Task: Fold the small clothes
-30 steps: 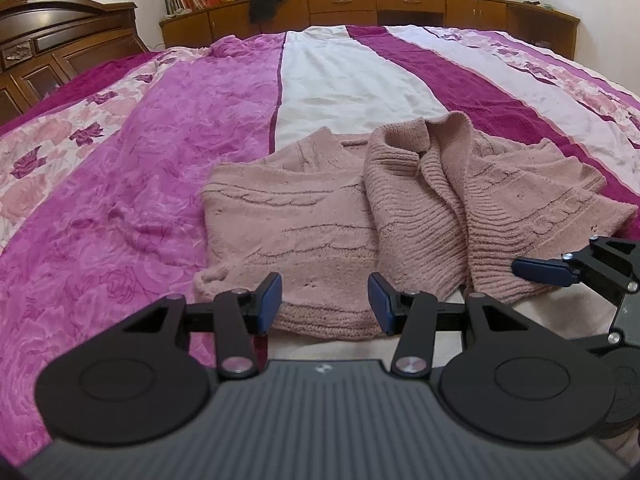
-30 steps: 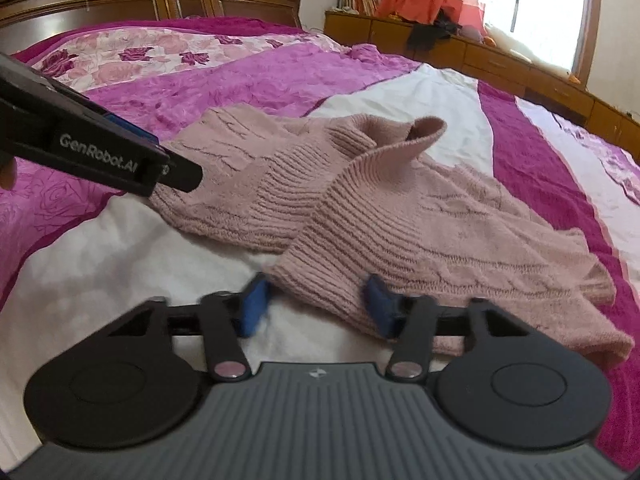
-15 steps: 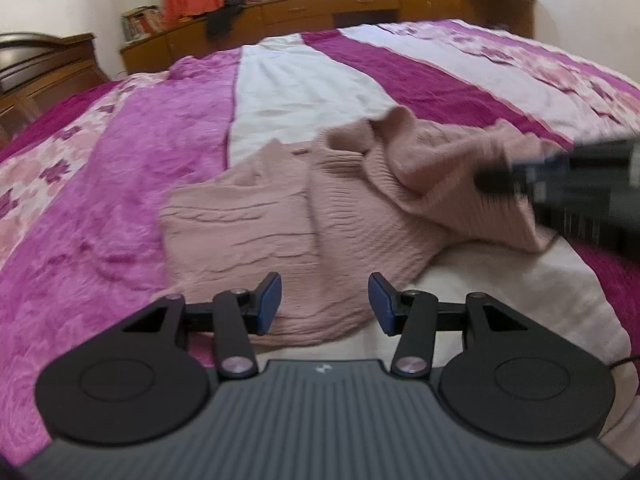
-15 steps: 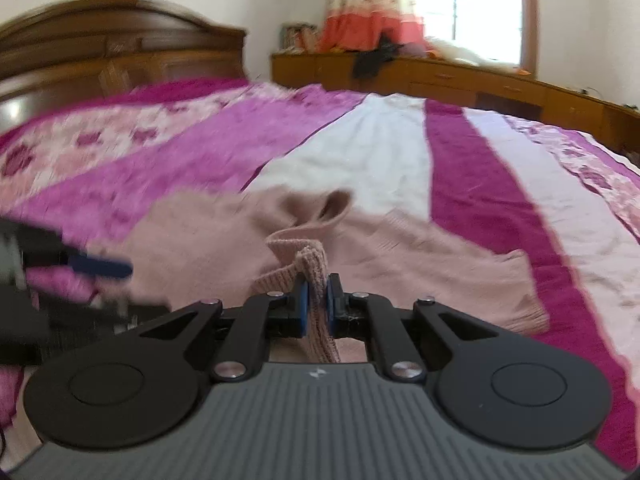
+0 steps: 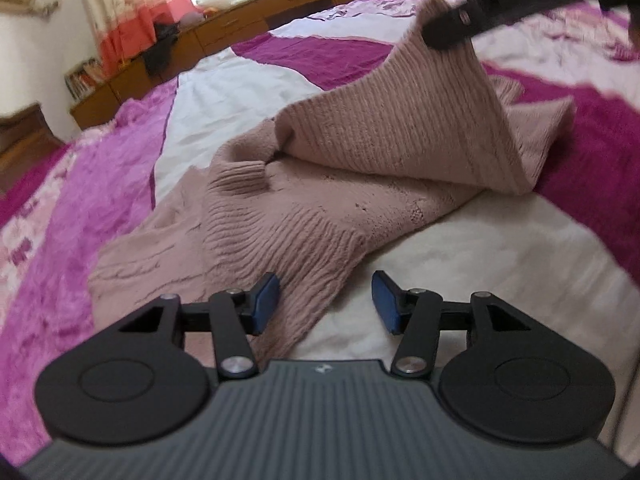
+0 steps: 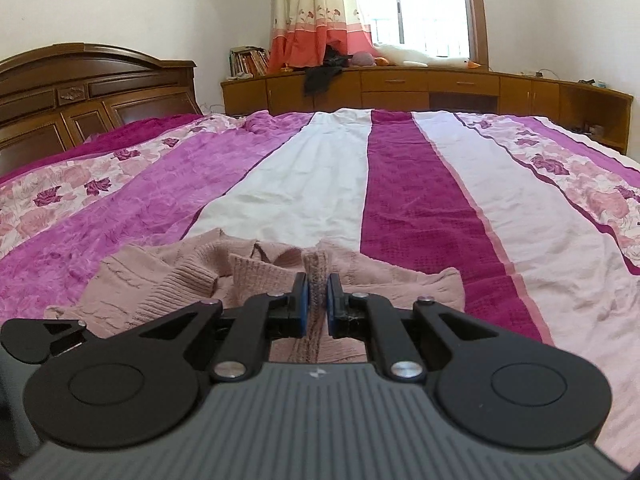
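Observation:
A dusty-pink knitted sweater [image 5: 304,208] lies crumpled on the striped bedspread [image 5: 248,92]. My right gripper [image 6: 318,298] is shut on a ribbed edge of the sweater [image 6: 168,284] and holds it lifted; in the left wrist view that gripper [image 5: 460,28] appears at the top right with the fabric hanging from it like a tent. My left gripper [image 5: 326,302] is open low over the bed, with a ribbed sleeve end lying between its blue pads [image 5: 266,300], untouched on the right side.
The bedspread [image 6: 400,200] runs in magenta, white and floral stripes to the far side. A dark wooden headboard [image 6: 80,92] stands at the left. Low wooden cabinets [image 6: 400,84] with books, soft toys and dark clothing line the window wall.
My right gripper has closed on the sweater's ribbed edge and lifted it up and to the right. My left gripper stayed open and shifted toward the sleeve end.

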The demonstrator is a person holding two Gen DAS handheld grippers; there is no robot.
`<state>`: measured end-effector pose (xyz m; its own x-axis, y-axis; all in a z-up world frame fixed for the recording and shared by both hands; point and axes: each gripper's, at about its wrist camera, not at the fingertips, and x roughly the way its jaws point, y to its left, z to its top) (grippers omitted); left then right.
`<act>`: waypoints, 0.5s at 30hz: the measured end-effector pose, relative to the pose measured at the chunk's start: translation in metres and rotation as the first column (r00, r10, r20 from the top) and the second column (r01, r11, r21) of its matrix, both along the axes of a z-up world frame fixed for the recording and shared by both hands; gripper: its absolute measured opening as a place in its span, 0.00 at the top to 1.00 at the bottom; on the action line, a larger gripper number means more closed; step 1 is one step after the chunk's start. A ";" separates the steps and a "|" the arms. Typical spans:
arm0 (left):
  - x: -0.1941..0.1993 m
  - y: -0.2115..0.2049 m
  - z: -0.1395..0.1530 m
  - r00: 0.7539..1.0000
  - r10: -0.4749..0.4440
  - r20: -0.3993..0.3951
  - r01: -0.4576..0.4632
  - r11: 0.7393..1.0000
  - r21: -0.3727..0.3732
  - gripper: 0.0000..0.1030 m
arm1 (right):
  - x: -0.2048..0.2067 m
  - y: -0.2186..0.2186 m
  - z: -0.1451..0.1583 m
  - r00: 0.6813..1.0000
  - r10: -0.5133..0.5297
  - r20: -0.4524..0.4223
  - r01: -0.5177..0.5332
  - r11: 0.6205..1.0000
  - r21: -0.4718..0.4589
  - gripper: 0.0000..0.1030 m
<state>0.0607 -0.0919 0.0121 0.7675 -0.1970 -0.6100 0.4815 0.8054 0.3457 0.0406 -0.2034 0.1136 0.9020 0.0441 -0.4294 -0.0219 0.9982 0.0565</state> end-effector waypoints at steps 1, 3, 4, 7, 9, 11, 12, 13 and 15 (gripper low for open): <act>0.001 -0.002 -0.003 1.000 0.001 0.019 -0.001 1.000 0.014 0.47 | 0.002 -0.001 0.000 1.000 0.002 -0.002 -0.002 1.000 -0.004 0.91; 0.001 -0.005 -0.005 0.999 0.003 0.048 -0.005 1.000 0.029 0.47 | 0.005 -0.002 -0.001 1.000 0.007 -0.003 -0.007 1.000 -0.016 0.91; 0.001 -0.004 -0.005 0.998 0.003 0.062 -0.005 1.000 0.031 0.47 | 0.007 -0.003 0.000 1.000 0.008 -0.003 -0.008 1.000 -0.023 0.91; 0.002 0.003 -0.002 0.996 -0.003 0.086 0.002 1.000 0.019 0.73 | 0.013 -0.003 0.003 1.000 0.013 0.001 -0.013 0.999 -0.041 0.91; 0.005 0.012 0.006 0.998 -0.001 0.069 0.003 1.000 -0.016 0.84 | 0.017 -0.005 0.005 1.000 0.014 0.005 -0.013 0.998 -0.056 0.91; 0.009 0.024 0.017 0.998 0.005 0.059 -0.001 0.998 -0.068 0.87 | 0.022 -0.008 0.007 1.000 0.012 0.004 -0.011 0.998 -0.066 0.91; 0.011 0.028 0.022 0.998 0.010 0.064 -0.005 0.997 -0.078 0.87 | 0.025 -0.009 0.008 1.000 0.011 0.003 -0.010 0.997 -0.073 0.91; 0.013 0.033 0.028 0.997 0.016 0.075 -0.010 0.996 -0.085 0.87 | 0.028 -0.010 0.009 1.000 0.010 0.003 -0.010 0.997 -0.082 0.91; 0.025 0.044 0.043 0.994 0.035 0.106 -0.026 0.996 -0.083 0.88 | 0.034 -0.013 0.010 1.000 0.009 0.005 -0.009 0.994 -0.111 0.91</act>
<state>0.0857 -0.0479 0.0556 0.8342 -0.2177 -0.5066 0.4196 0.8467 0.3271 0.0743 -0.2165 0.1239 0.9042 0.0045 -0.4270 -0.0309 0.9980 -0.0551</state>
